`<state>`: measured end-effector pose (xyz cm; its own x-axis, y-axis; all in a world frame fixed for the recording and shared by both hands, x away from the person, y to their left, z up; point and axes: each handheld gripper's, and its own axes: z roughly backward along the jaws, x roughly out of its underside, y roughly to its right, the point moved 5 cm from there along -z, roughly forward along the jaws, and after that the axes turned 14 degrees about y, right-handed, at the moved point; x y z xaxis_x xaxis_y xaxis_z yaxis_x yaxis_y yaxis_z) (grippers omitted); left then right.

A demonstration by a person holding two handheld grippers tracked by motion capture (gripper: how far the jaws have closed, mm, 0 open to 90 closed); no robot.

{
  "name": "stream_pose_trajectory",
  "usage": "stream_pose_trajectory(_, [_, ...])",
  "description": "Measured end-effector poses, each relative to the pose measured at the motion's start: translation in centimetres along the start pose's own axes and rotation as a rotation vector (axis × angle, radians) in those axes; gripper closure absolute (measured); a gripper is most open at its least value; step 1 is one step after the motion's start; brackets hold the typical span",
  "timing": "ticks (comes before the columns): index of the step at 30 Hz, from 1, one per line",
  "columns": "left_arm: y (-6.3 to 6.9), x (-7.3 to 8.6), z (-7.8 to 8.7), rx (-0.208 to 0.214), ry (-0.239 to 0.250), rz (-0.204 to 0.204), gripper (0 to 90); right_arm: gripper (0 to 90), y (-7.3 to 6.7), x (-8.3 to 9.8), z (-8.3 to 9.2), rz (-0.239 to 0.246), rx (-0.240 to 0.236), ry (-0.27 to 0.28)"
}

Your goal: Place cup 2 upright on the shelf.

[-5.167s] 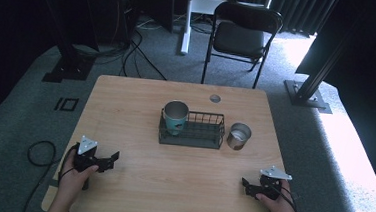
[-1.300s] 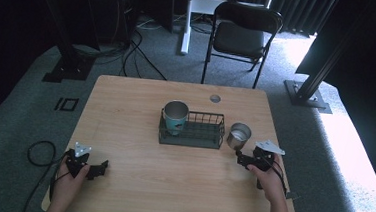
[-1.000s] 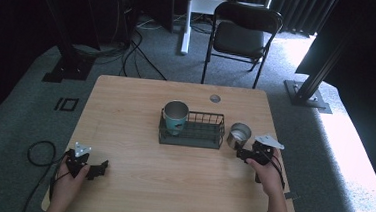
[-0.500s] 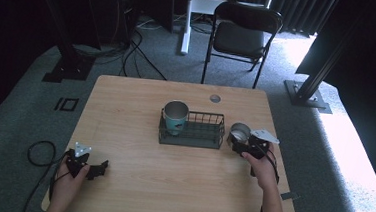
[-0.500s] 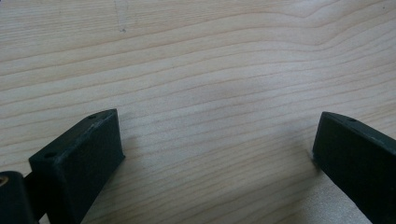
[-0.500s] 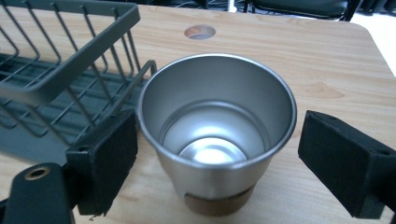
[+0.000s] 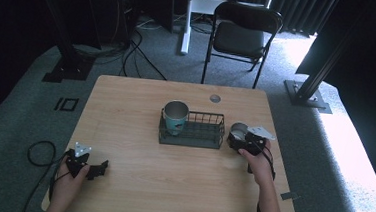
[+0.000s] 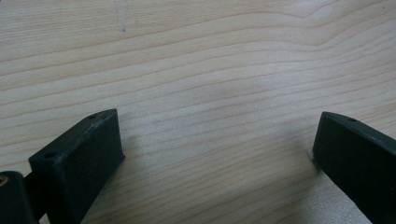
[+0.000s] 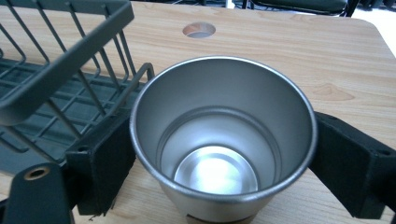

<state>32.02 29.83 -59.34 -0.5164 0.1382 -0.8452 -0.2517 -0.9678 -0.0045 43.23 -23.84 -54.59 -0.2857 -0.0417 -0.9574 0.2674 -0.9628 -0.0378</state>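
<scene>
A steel cup (image 7: 238, 129) (image 9: 219, 140) stands upright and empty on the wooden table (image 7: 139, 132), just right of a black wire basket (image 7: 201, 143) (image 9: 60, 56). My right gripper (image 7: 236, 136) (image 9: 224, 156) is open, with one jaw on each side of the cup, close against its wall. A teal cup (image 7: 175, 116) stands upright in the basket's left end. My left gripper (image 7: 99, 169) (image 8: 217, 154) rests open near the table's front left corner, with bare wood between its jaws.
A round cable hole (image 7: 215, 98) (image 9: 199, 29) lies in the table behind the basket. A black folding chair (image 7: 241, 37) stands beyond the far edge. Cables (image 7: 37, 150) trail on the floor at the left.
My right gripper has moved forward and left from the front right of the table until its jaws flank the steel cup. The left gripper shifted slightly back early on, then stayed still.
</scene>
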Motion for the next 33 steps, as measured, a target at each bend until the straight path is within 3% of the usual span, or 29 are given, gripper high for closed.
stream_pose_trajectory(16, [0.0, 0.0, 0.0, 0.0, 0.0, 0.0, 2.3, 13.6, 0.3, -0.5, -0.4, -0.026, 0.034, 0.007])
stream_pose_trajectory(26, [0.0, 0.0, 0.0, 0.0, 0.0, 0.0, 2.3, 13.7, 0.5, -2.6, 0.8, -0.027, 0.006, 0.026])
stream_pose_trajectory(33, [0.0, 0.0, 0.0, 0.0, 0.0, 0.0, 2.3, 13.7, 0.9, -4.4, 1.7, -0.06, 0.002, 0.052])
